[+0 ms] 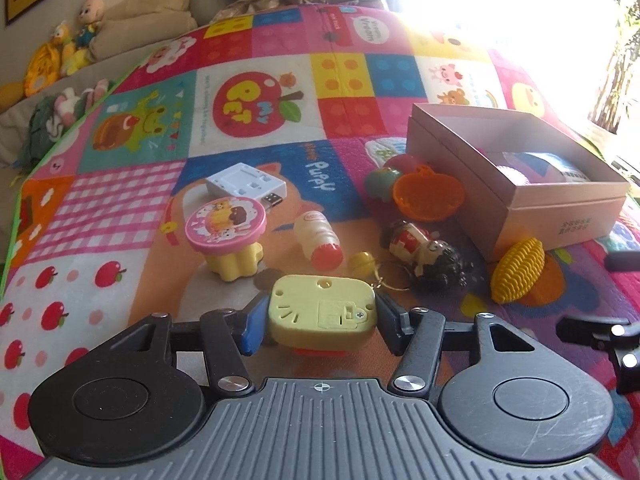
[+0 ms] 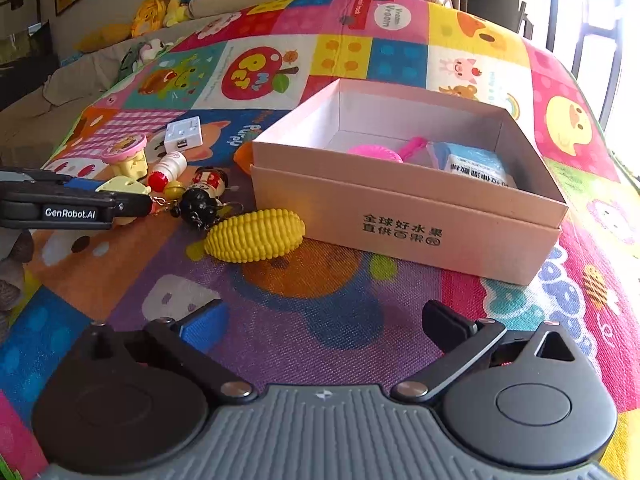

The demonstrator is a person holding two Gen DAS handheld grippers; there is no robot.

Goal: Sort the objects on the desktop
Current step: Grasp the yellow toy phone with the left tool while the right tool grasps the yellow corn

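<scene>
Yellow toy block point(image 1: 322, 309), battery hatch facing up, sits clamped between my left gripper point(image 1: 320, 320) pads, low over the play mat point(image 1: 120, 200). Its long axis runs crosswise, pad to pad. My right gripper point(image 2: 320, 324) is spread wide with nothing in it, hovering above bare mat. Beyond the block lie a toy bottle point(image 1: 319, 240), a doll keychain point(image 1: 428, 258) and a toy corn cob point(image 2: 254, 235). Farther off, ahead and to the right of the left gripper, stands the open cardboard box point(image 2: 404, 220), already holding items. Judgement: the right gripper is nearer the box; the left must carry rightward.
</scene>
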